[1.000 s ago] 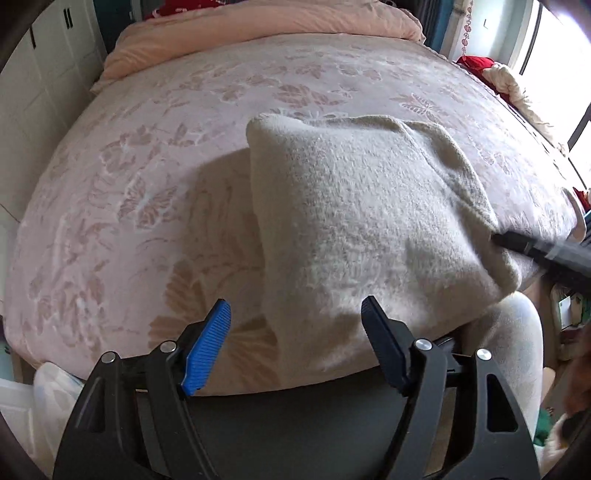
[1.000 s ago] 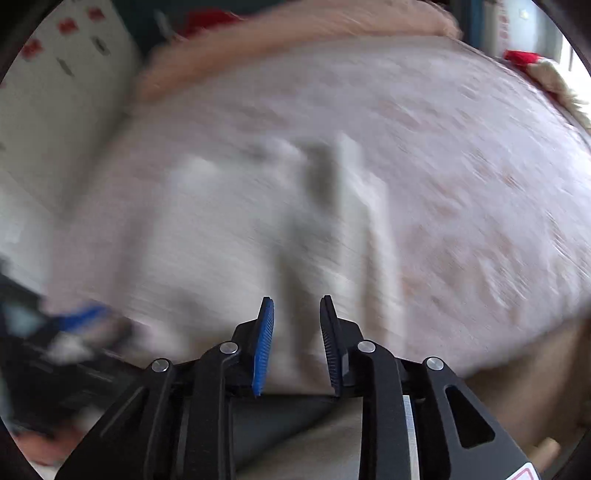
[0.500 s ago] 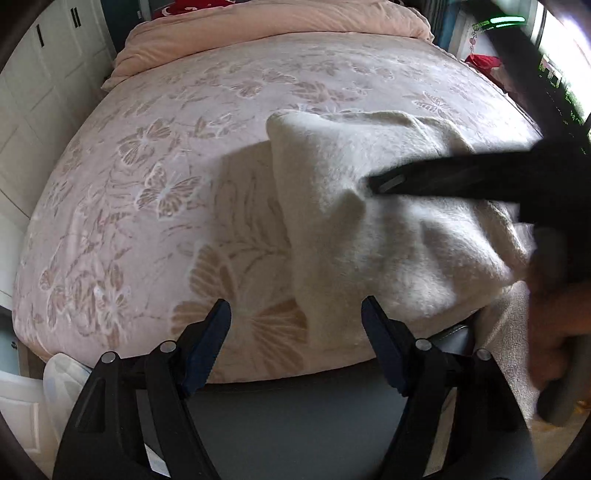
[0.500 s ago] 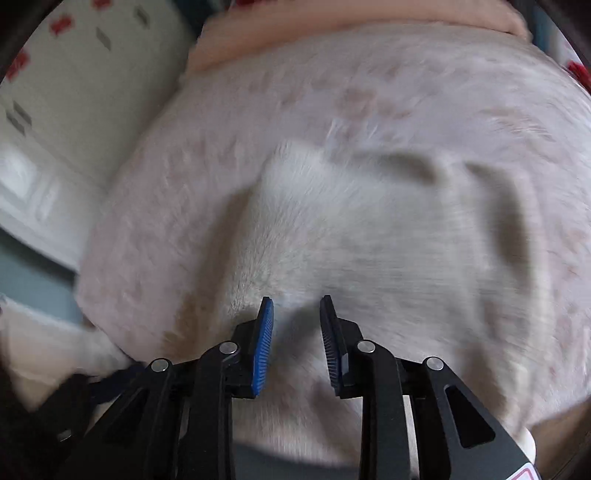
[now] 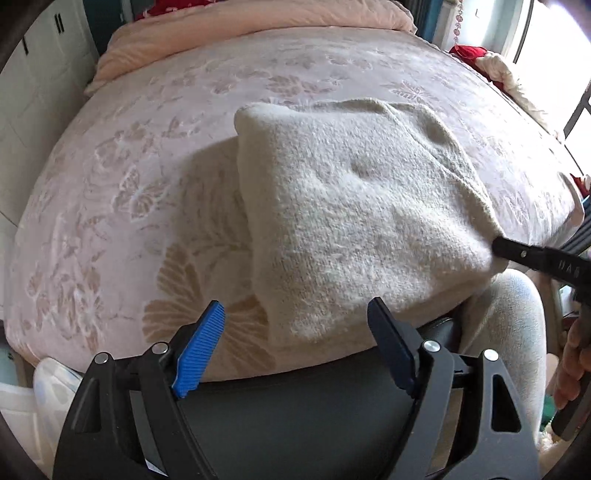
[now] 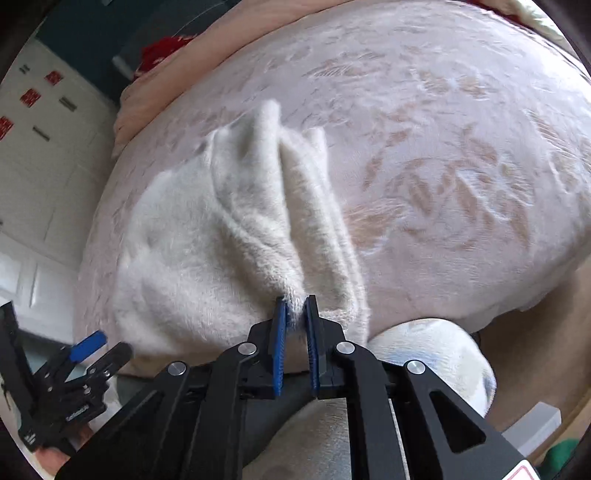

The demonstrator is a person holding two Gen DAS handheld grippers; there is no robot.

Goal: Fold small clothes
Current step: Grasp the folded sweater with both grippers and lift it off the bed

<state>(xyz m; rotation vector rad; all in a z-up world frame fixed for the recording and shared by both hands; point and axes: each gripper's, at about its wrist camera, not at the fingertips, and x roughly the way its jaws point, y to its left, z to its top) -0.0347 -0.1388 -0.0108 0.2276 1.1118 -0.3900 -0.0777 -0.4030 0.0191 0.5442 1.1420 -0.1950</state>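
A folded cream fleece garment [image 5: 362, 221] lies on the pink patterned bed [image 5: 147, 155] near its front edge. My left gripper [image 5: 295, 332] is open and empty, just in front of the garment's near left corner. My right gripper [image 6: 294, 306] is shut on the garment's near right corner [image 6: 291, 295]; the layered fold edges [image 6: 295, 177] run away from it. The right gripper also shows in the left wrist view [image 5: 517, 253], at the garment's right corner. The left gripper shows in the right wrist view [image 6: 99, 347], at lower left.
A peach duvet [image 5: 240, 26] lies bunched along the bed's far end. White cupboards [image 5: 26, 92] stand to the left. Red and cream clothes [image 5: 491, 62] lie at the far right by the window. The person's white-trousered knee [image 5: 513, 325] is against the bed's front edge.
My right gripper swept over the garment's top, came back to the near right corner and closed on it. The left gripper stayed open near the front edge.
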